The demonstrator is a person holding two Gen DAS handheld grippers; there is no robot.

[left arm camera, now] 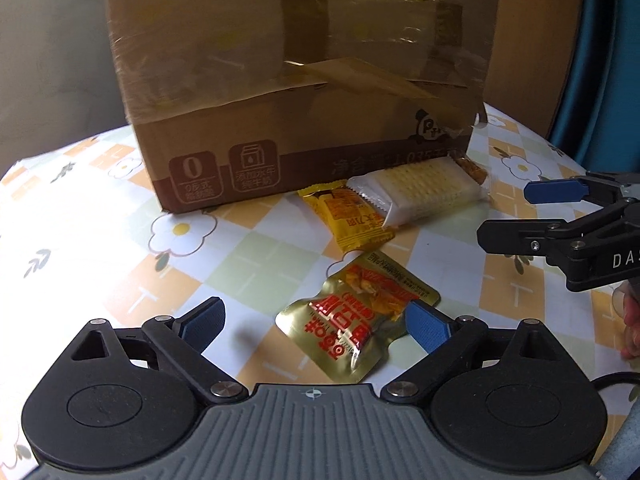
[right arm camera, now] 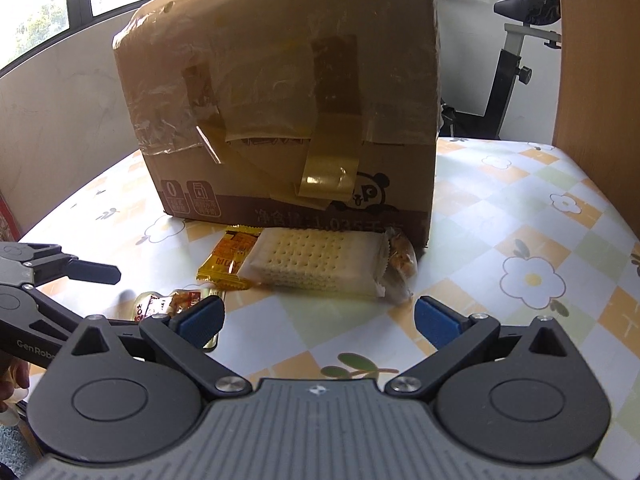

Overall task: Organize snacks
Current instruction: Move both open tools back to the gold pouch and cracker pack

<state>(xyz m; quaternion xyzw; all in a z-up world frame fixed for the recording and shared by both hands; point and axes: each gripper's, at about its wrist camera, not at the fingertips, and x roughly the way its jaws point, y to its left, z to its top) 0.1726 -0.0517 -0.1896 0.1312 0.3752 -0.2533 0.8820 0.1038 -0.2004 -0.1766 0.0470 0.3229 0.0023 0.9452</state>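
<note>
While both tools, left [left arm camera: 314,326] and right [right arm camera: 318,322], gape wide and empty, gold pouch [left arm camera: 358,318], yellow packet [left arm camera: 350,216] and cracker pack [left arm camera: 418,192] lie on the floral counter [left arm camera: 100,248] before a taped carton [left arm camera: 296,80] printed "0".

I count one cardboard box [left arm camera: 304,80]. Before it lie four snack packets: one cracker pack [left arm camera: 424,190], one yellow packet [left arm camera: 352,216], one gold pouch [left arm camera: 360,316], and perhaps one clear bag [right arm camera: 400,260].

A white cracker pack [left arm camera: 420,188] lies flat at frame centre, overlapping a yellow snack packet [left arm camera: 352,216]; an orange-filled clear pack [left arm camera: 472,168] peeks behind it; lower centre lies a gold pouch [left arm camera: 356,320], crumpled
</note>
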